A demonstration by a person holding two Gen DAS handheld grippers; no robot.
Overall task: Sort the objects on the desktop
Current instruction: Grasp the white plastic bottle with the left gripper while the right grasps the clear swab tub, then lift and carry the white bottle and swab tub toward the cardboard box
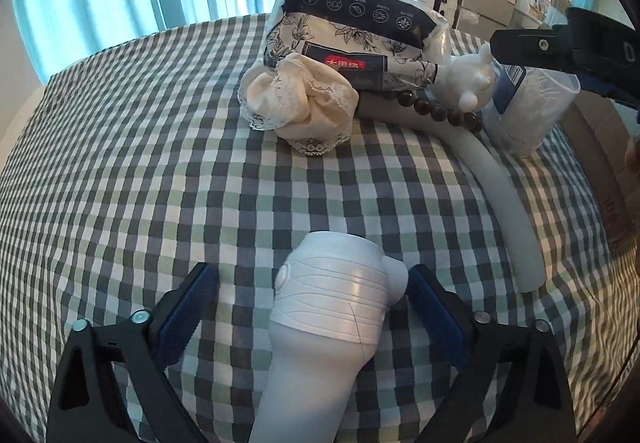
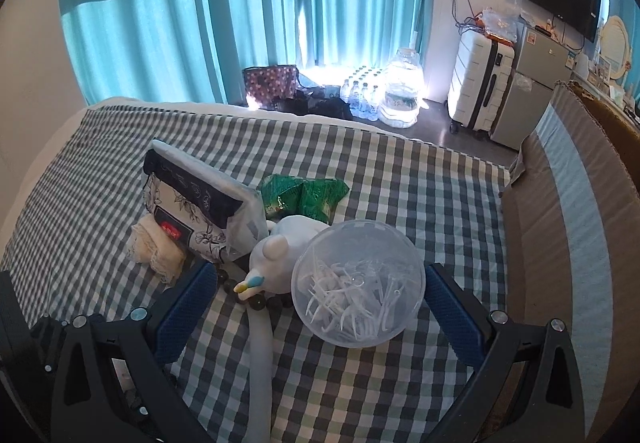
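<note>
A white handheld appliance with a ribbed head [image 1: 336, 307] lies on the checked cloth [image 1: 160, 163] between the jaws of my left gripper [image 1: 312, 275]. The jaws are open: the left pad [image 1: 188, 307] stands clear of it and the right pad is at a knob on its side. My right gripper [image 2: 320, 269] is open around a clear round tub of floss picks [image 2: 358, 283], also seen as the tub [image 1: 528, 111] in the left wrist view. Its pads stand apart from the tub's wall, the right one very close.
Behind lie a floral tissue pack [image 1: 352, 39], a cream lace cloth [image 1: 300, 103], a dark bead bracelet [image 1: 436, 107], a white bear figurine [image 2: 280, 259], a green packet [image 2: 304, 195] and a curved grey tube [image 1: 508, 203]. A cardboard box [image 2: 560, 223] stands along the right edge.
</note>
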